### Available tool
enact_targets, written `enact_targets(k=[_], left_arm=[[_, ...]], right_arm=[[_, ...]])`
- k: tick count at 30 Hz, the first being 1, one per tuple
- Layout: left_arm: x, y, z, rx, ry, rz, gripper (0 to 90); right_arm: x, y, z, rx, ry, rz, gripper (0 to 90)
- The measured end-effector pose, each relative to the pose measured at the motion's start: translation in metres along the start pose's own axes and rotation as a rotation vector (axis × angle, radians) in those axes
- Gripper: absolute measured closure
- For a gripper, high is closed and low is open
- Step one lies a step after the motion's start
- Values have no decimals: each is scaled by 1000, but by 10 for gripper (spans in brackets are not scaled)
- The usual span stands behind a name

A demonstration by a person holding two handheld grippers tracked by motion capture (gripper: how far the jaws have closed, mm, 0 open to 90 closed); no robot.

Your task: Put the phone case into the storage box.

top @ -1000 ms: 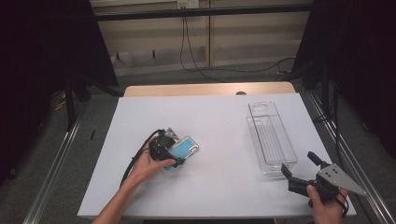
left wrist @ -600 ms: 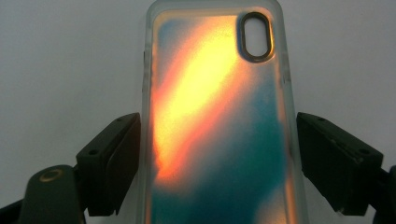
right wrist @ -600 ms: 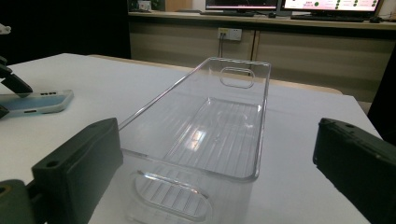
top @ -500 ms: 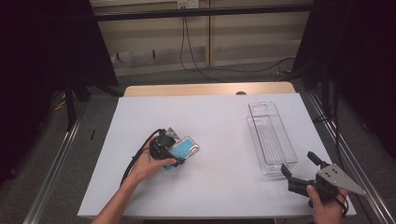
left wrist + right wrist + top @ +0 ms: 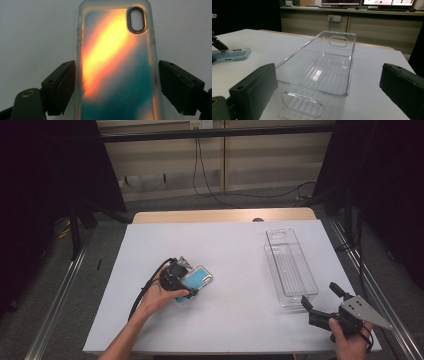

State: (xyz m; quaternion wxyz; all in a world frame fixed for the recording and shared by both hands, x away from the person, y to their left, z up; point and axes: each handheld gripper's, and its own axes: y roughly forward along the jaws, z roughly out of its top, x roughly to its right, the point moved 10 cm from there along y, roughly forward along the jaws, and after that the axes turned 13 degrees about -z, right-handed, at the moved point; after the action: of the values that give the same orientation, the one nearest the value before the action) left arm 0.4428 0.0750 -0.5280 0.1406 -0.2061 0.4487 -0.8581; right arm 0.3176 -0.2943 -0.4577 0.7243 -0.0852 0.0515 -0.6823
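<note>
Phone case [image 5: 117, 65] lies flat on the white table [image 5: 240, 320], left of centre in the high view, back side up, with an orange-to-teal sheen and an oval camera cut-out near its far end. Left gripper [image 5: 186, 285] is set over the near end of the case; in the left gripper view its two black jaws stand on either side of the case's long edges. The left jaw sits just beside the edge, and a narrow strip of table shows between the right jaw and the case. The pads are not pressing: the grip is released, with the case between the jaws. The person's left hand [image 5: 157, 297] wraps the gripper body, and its black cable loops toward the table's near edge.

Clear plastic bin [image 5: 290, 267] stands well apart on the right half of the table, long and narrow, with a ribbed floor and a handle slot at each end. Right gripper [image 5: 322, 301] rests at the near right corner, just short of the bin's near end. Its jaws are spread wide with nothing between the pads, pointing along the bin's length.
</note>
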Motion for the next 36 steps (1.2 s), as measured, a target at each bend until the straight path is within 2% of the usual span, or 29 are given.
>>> enact_targets(k=[5,13,19,23,24,33,36], left_arm=[[0,0,1,15,-28,2,173],[-2,-4,-1,22,-38,-2,173],[-4,-12,0,55,-53,9,173],[-5,-18,2,86,-40,21,173],[-5,-19,2,99,-47,13,173],[-8,-31,3,165,-48,53,173],[-8,-35,6,191,-36,68,172]], right_arm=[[0,0,0,0,-1,-1,9],[0,0,0,2,1,-3,9],[1,0,0,3,-1,-4,9],[1,0,0,2,-1,-4,9],[1,0,0,2,0,-4,9],[1,-1,0,3,0,-4,9],[1,-1,0,3,0,-5,9]])
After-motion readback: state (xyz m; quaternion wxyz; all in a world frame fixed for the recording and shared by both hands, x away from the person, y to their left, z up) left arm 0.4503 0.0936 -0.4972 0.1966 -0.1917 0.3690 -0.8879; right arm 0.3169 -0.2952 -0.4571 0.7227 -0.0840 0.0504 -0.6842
